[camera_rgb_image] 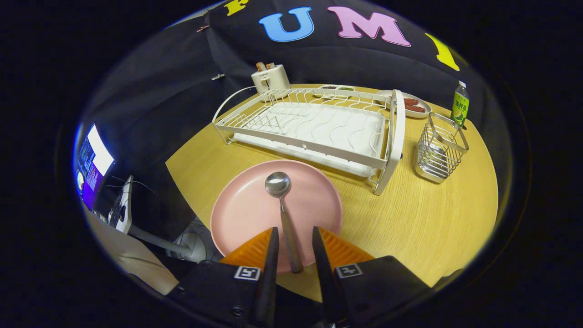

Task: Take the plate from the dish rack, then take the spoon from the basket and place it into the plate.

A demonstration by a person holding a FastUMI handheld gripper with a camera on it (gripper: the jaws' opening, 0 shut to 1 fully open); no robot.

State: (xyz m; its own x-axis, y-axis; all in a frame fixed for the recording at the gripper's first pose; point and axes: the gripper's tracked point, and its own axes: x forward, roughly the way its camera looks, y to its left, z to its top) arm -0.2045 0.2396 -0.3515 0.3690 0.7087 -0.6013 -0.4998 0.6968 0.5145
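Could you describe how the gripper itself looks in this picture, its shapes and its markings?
The gripper has two narrow, blade-like fingers that taper toward their tips. Their outer faces carry ribbed, wedge-shaped pads. Each finger grows from a black, blocky housing with small screws, and each housing bears a square black-and-white marker tag near the finger's base.

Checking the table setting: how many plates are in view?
2: the pink plate just ahead of the gripper, whose open fingers flank the spoon handle, and a white plate behind the dish rack.
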